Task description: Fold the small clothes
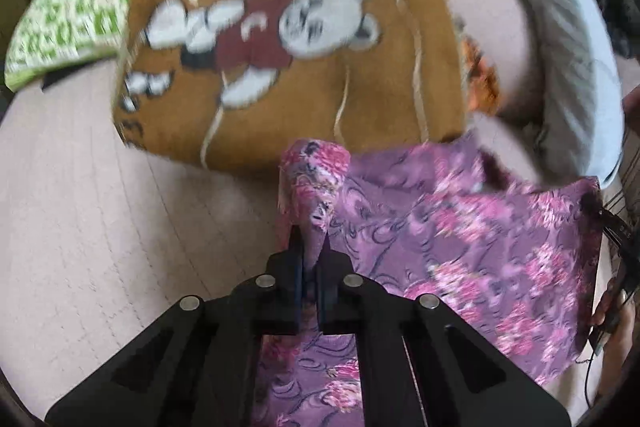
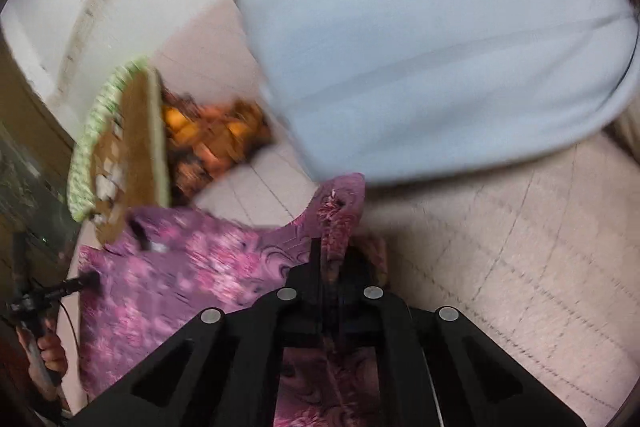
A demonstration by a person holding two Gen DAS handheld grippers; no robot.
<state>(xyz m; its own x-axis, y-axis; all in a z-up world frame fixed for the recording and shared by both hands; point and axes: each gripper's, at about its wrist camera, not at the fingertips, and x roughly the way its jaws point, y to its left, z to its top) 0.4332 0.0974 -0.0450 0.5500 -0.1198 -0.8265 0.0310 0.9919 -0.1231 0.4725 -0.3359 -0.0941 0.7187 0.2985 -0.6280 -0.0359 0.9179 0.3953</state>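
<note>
Both grippers pinch corners of a purple floral garment (image 1: 472, 227).
Left gripper (image 1: 310, 247) and right gripper (image 2: 332, 259) should move level together, keeping the cloth taut.

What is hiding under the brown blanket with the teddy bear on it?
The brown teddy blanket lies over a green patterned cloth that pokes out at one side and an orange cloth at the other. Anything else beneath it is covered.
</note>
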